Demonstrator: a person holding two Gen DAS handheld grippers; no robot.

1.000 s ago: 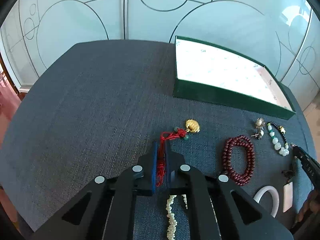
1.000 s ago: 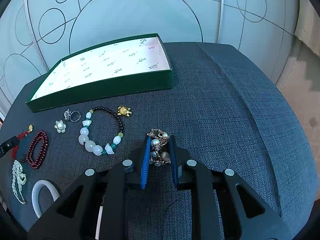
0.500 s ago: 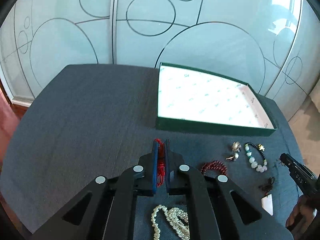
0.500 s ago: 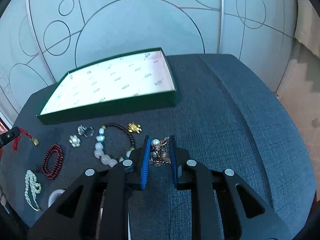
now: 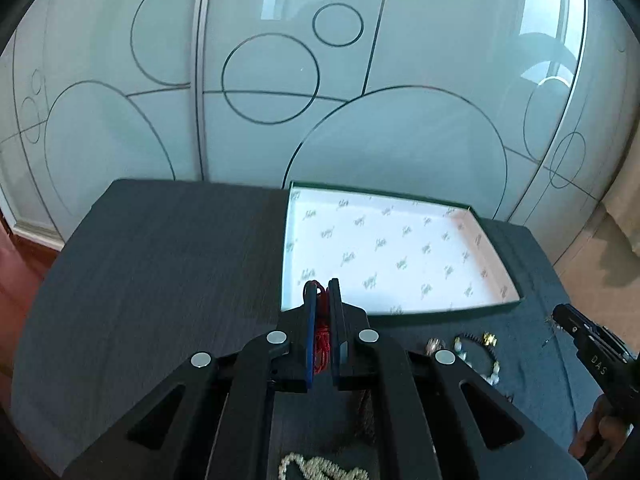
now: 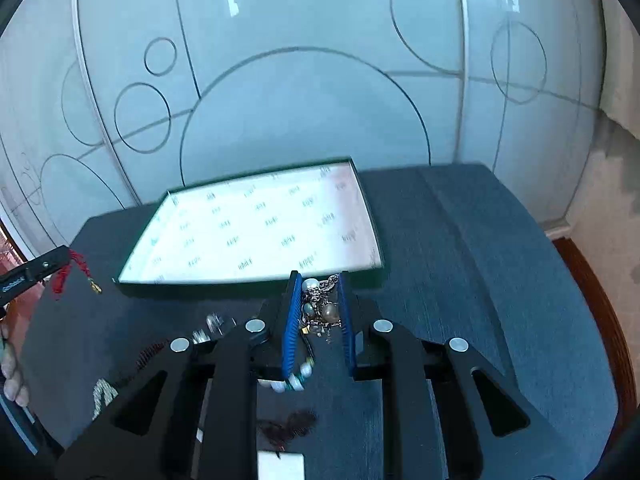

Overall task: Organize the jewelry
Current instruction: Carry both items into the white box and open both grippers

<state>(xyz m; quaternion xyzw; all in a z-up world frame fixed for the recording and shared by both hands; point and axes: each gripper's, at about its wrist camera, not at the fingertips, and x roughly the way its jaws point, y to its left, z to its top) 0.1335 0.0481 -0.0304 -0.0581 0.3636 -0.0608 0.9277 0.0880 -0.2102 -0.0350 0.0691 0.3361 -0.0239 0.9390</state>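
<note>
My left gripper [image 5: 322, 292] is shut on a red cord charm [image 5: 321, 334] and holds it in the air just before the near left corner of the green box [image 5: 404, 313]. From the right wrist view the charm [image 6: 76, 266] dangles from that gripper with a small gold pendant below. My right gripper [image 6: 318, 286] is shut on a chain bracelet with pearls and stones [image 6: 320, 308], raised near the front edge of the box [image 6: 256, 282]. The box has a white printed lining and holds nothing.
On the dark fabric table [image 5: 160, 260] lie a pearl strand [image 5: 320, 466], a beaded bracelet with a gold charm [image 5: 478, 350], small silver pieces [image 6: 212, 326], a dark red bracelet [image 6: 150, 354] and a white tag [image 6: 280, 464]. Frosted glass panels stand behind.
Both grippers have risen from the table with their pieces and moved toward the green box. The red cord charm now hangs free in the air.
</note>
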